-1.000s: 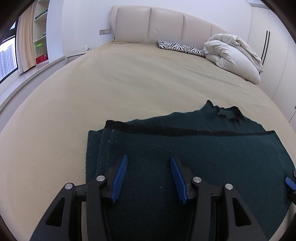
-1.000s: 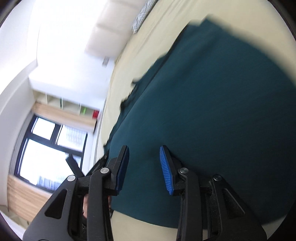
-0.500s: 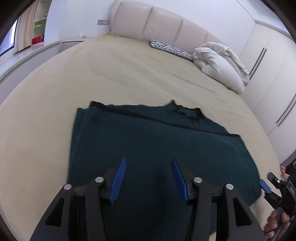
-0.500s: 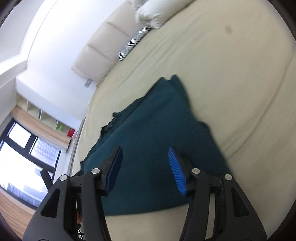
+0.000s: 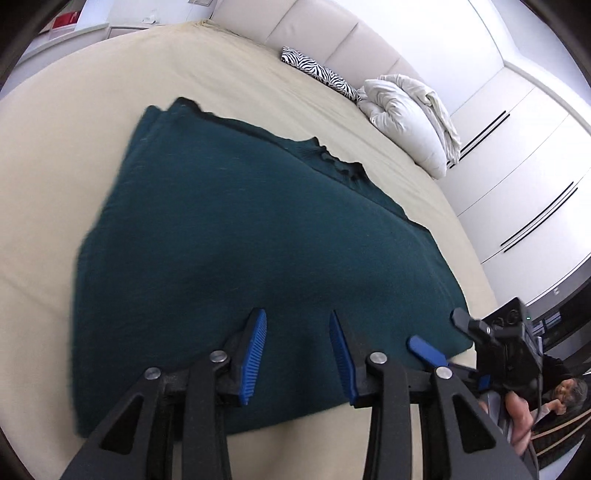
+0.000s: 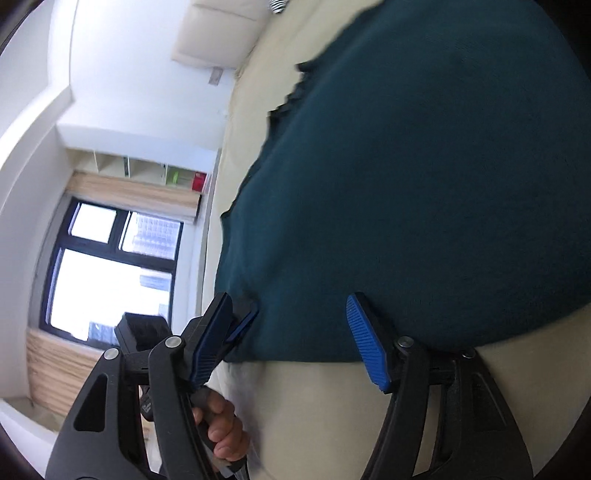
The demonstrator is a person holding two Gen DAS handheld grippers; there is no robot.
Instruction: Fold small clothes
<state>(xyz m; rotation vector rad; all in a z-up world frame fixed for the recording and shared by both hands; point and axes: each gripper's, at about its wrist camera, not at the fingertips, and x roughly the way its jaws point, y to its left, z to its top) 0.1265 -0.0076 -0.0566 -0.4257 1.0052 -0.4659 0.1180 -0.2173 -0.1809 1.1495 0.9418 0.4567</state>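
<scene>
Sweater (image 5: pixel 258 236) just beyond parted fingers (image 5: pixel 255 350)

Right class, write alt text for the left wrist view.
A dark teal sweater lies folded on a beige bed, with the open left hand-held gripper over its near edge. A white duvet is bundled by the headboard.

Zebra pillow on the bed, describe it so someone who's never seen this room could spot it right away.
Start at the big beige bed and look to its far end, where the padded cream headboard stands. The zebra pillow lies flat at its foot, just left of the bundled white duvet. It is the only thing there with black and white stripes; all around it is plain and pale.
</scene>
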